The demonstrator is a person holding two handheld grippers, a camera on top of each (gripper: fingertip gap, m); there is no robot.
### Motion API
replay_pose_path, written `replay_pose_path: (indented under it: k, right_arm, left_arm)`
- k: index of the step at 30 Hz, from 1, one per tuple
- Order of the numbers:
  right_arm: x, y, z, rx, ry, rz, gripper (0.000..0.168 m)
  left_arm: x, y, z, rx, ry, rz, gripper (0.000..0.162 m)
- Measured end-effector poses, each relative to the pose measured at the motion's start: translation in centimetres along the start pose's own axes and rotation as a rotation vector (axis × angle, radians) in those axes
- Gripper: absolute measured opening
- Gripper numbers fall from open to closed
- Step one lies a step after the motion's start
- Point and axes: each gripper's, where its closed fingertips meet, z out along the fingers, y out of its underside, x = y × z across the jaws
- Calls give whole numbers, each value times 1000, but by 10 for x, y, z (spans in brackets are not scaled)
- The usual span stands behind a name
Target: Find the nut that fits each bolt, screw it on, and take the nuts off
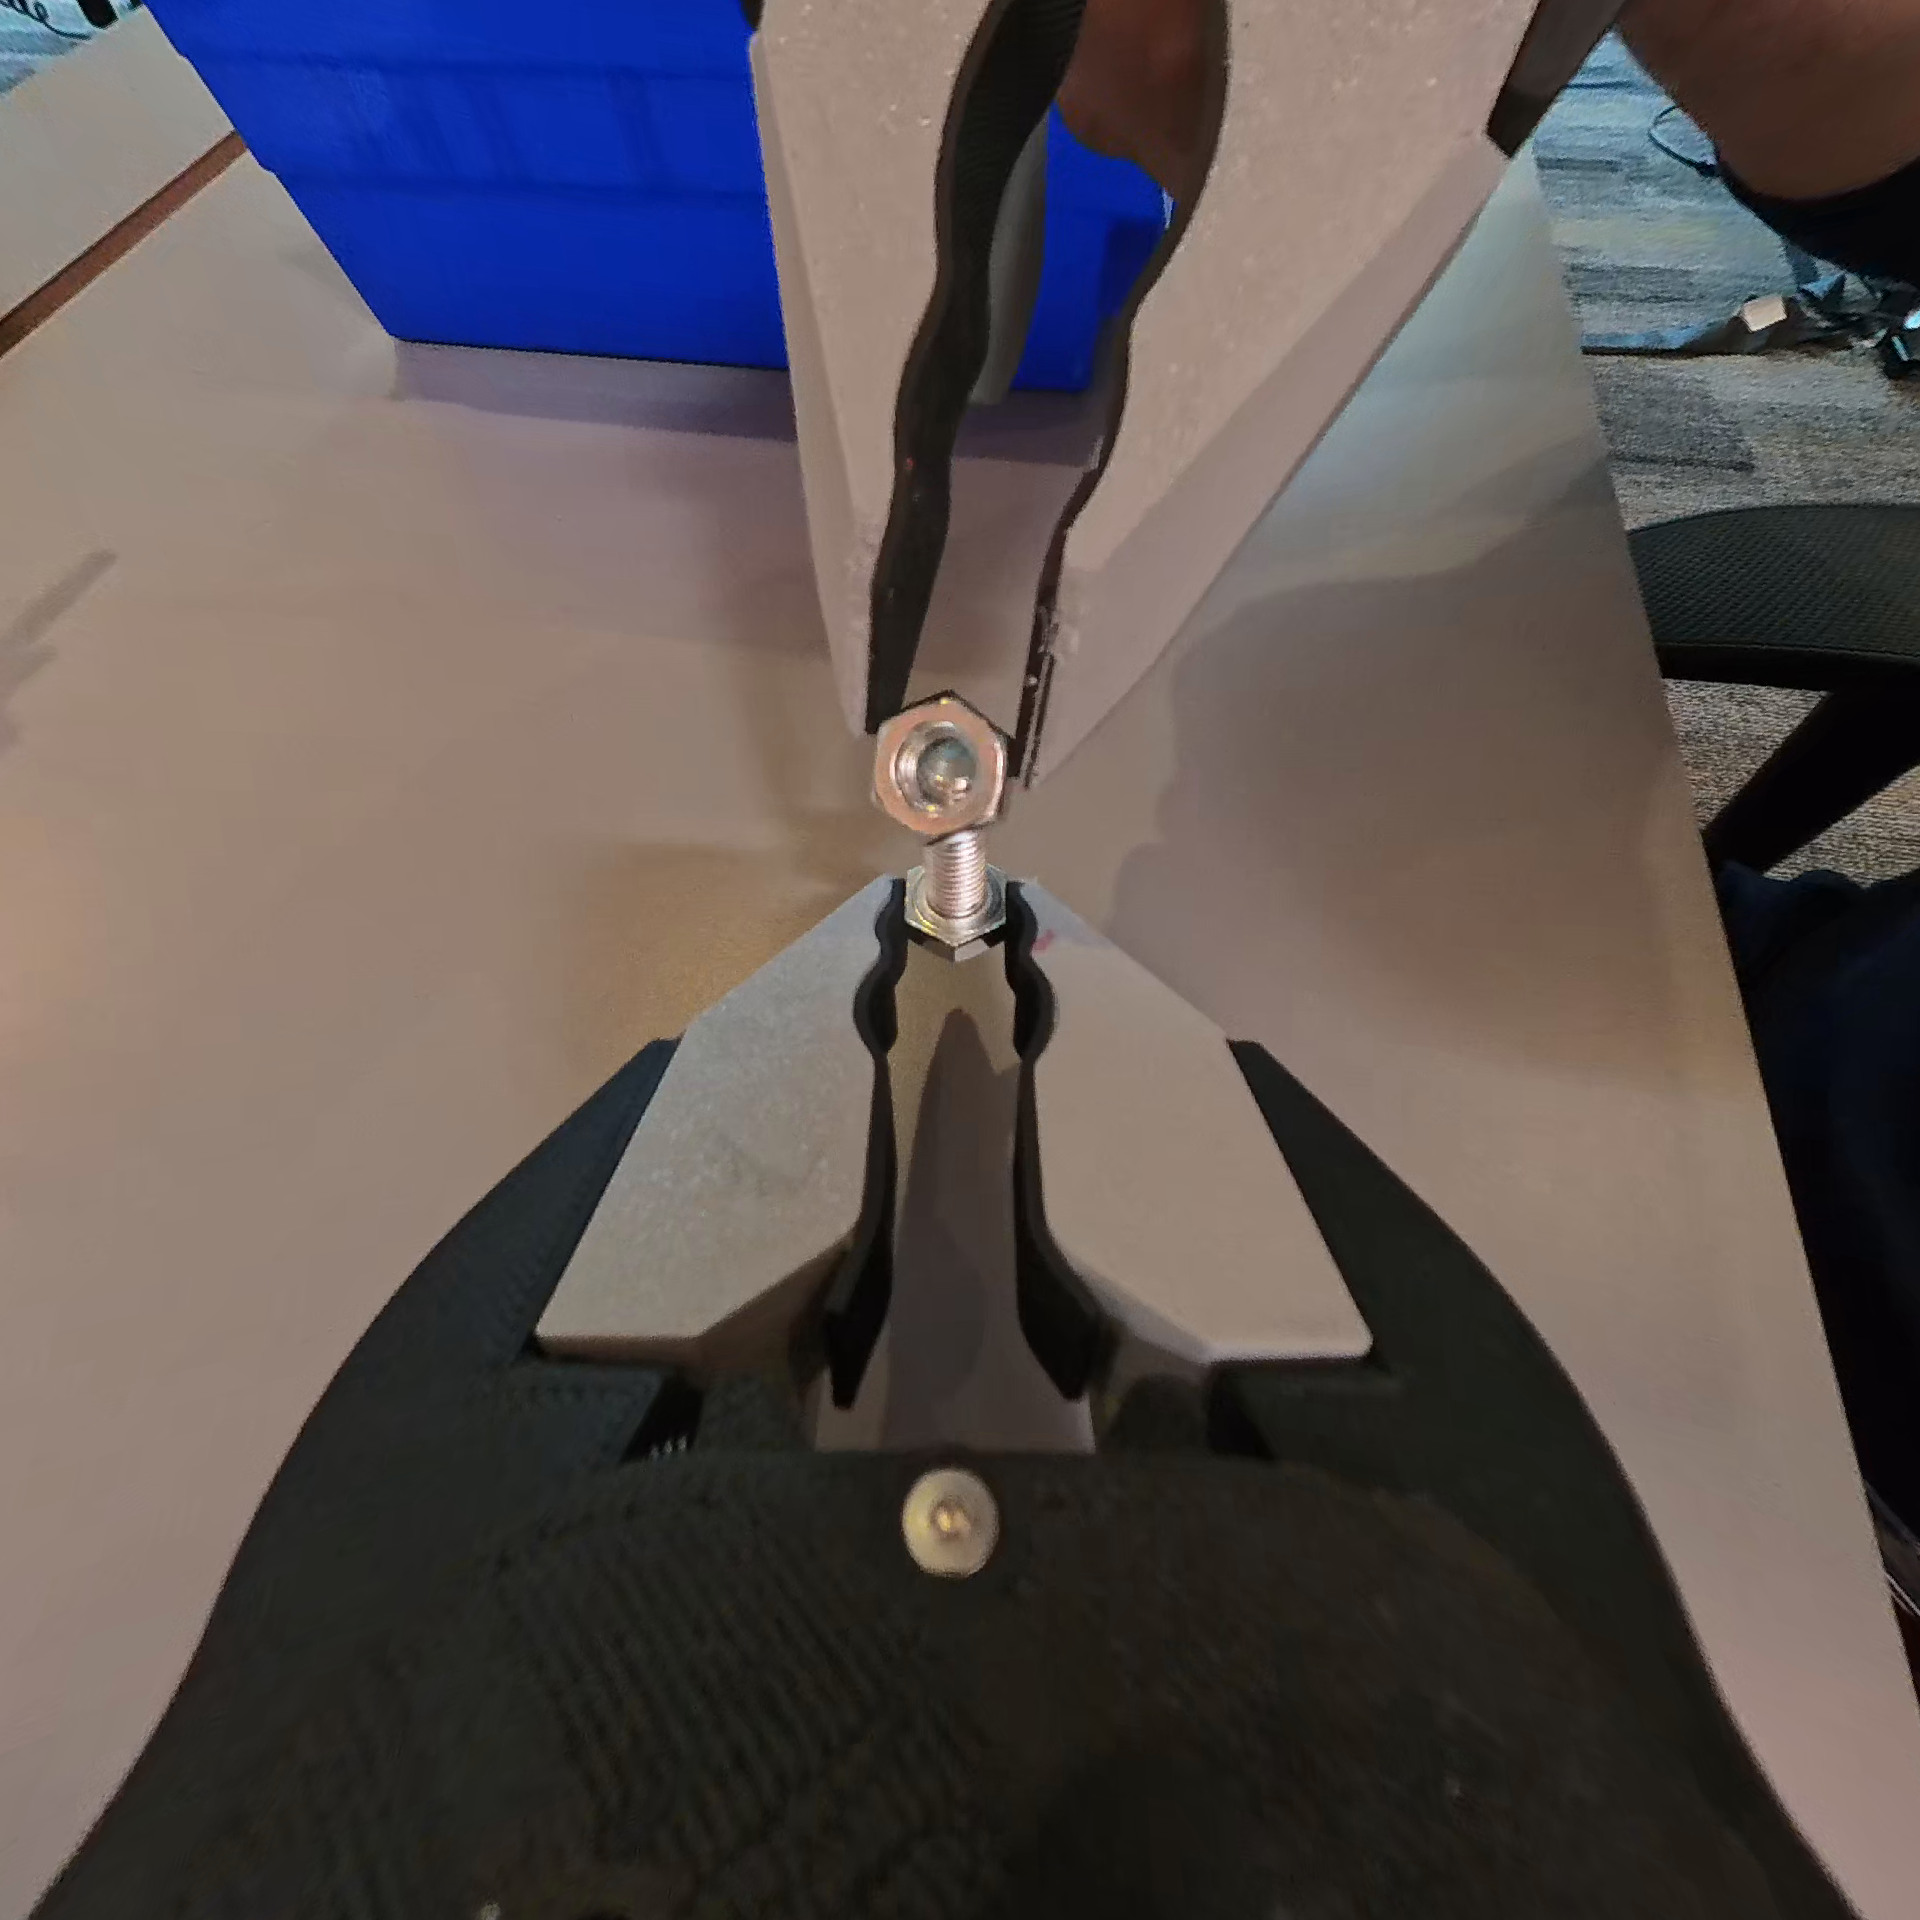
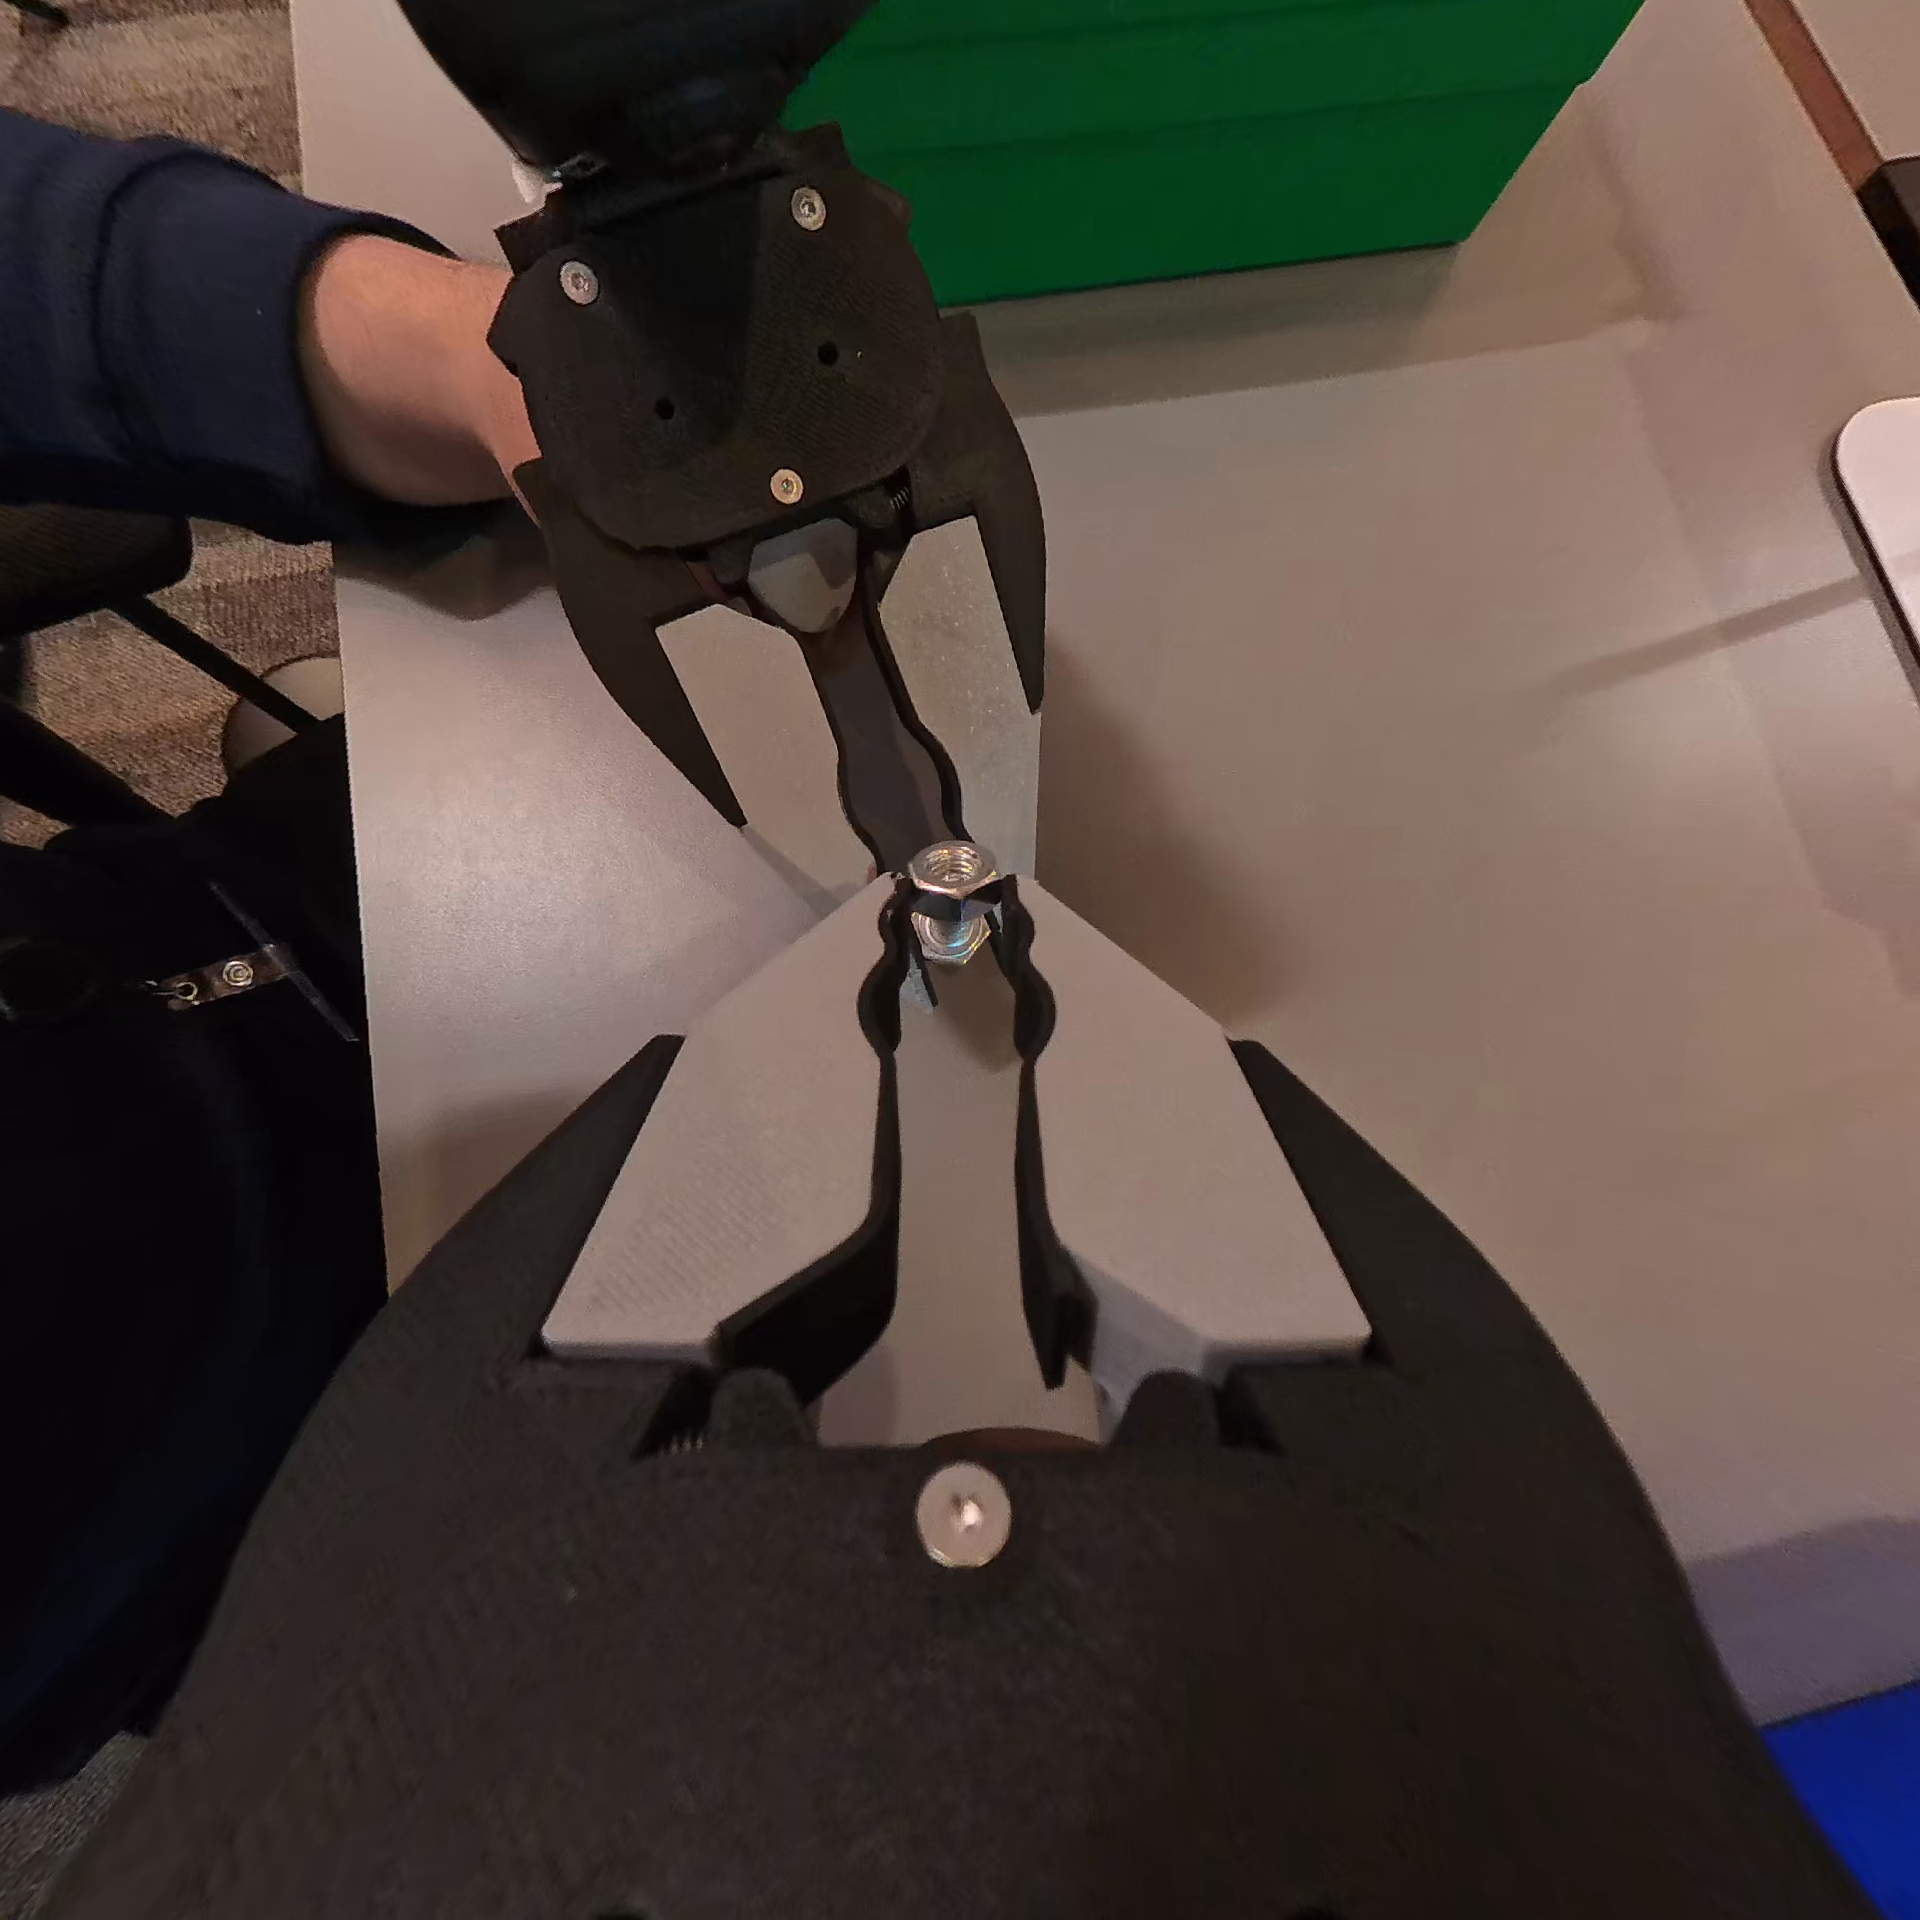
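Note:
My left gripper [image 1: 951,920] is shut on a silver bolt [image 1: 951,883] by its hex end, with the threaded shaft pointing forward past the fingertips. My right gripper [image 1: 954,732] comes down from above and is shut on a silver hex nut [image 1: 940,774], which sits at the bolt's tip. I cannot tell whether the threads are engaged. In the right wrist view the nut [image 2: 951,865] is pinched at my right gripper's tips [image 2: 956,899]. The bolt [image 2: 945,940] shows just behind it, and the left gripper [image 2: 904,831] reaches in from the top.
Both grippers are held above a grey table [image 1: 364,727]. A blue bin [image 1: 582,187] stands at the back in the left wrist view and a green bin [image 2: 1195,135] in the right wrist view. A person's sleeved arm [image 2: 156,312] and a black chair [image 1: 1787,603] are beside the table edge. Some 5 cm of space lies between my two pairs of fingers.

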Motion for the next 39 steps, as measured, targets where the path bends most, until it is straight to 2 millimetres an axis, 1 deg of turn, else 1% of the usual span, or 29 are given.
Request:
replay_pose_path:
  k: [5, 9, 12, 14, 15, 19, 21, 22, 24, 25, 26, 29, 32, 35, 37, 39]
  right_arm:
    - [0, 2, 0, 27, -3, 13, 14]
    - [2, -1, -3, 119, 0, 43, 14]
    - [9, -4, -14, 210, 28, 85, 14]
    - [15, 3, -24, 211, 48, 101, 14]
    - [19, 13, -25, 161, 64, 98, 14]
    - [38, 82, -22, -248, 178, 27, 14]
    - [36, 111, -19, -454, 169, -16, 14]
    - [33, 120, -16, -529, 158, -43, 14]
    - [31, 129, -10, -633, 155, -109, 14]
    - [32, 127, -6, -648, 165, -145, 15]
    - [32, 120, -3, -631, 168, -164, 15]
    - [23, 101, 5, -555, 119, -134, 20]
    - [23, 86, 5, -461, 116, -110, 20]
    - [31, 85, -3, -394, 140, -60, 20]
    - [31, 86, -5, -337, 110, -30, 20]
    - [28, 87, -5, -288, 67, -63, 18]
  left_arm:
    - [0, 1, 1, -7, 0, 2, 16]
    - [-2, -1, -1, 11, -5, -9, 16]
    - [-9, 2, -2, -4, -30, -31, 16]
    - [-14, 3, -3, -6, -45, -59, 16]
    - [-17, 4, -4, -5, -57, -74, 16]
    - [-25, 3, -7, 13, -72, -117, 16]
    - [-25, 3, -7, 12, -77, -109, 16]
    - [-24, 4, -6, 6, -77, -103, 16]
    - [-23, 5, -5, -5, -77, -88, 16]
    - [-22, 5, -5, -6, -79, -82, 16]
    - [-23, 5, -5, -5, -81, -82, 16]
    - [-26, 5, -7, 5, -86, -101, 16]
    - [-29, 5, -9, 14, -89, -124, 16]
    - [-28, 5, -10, 11, -86, -123, 16]
    - [-26, 5, -9, 8, -76, -111, 16]
    - [-22, 5, -7, 2, -58, -99, 16]
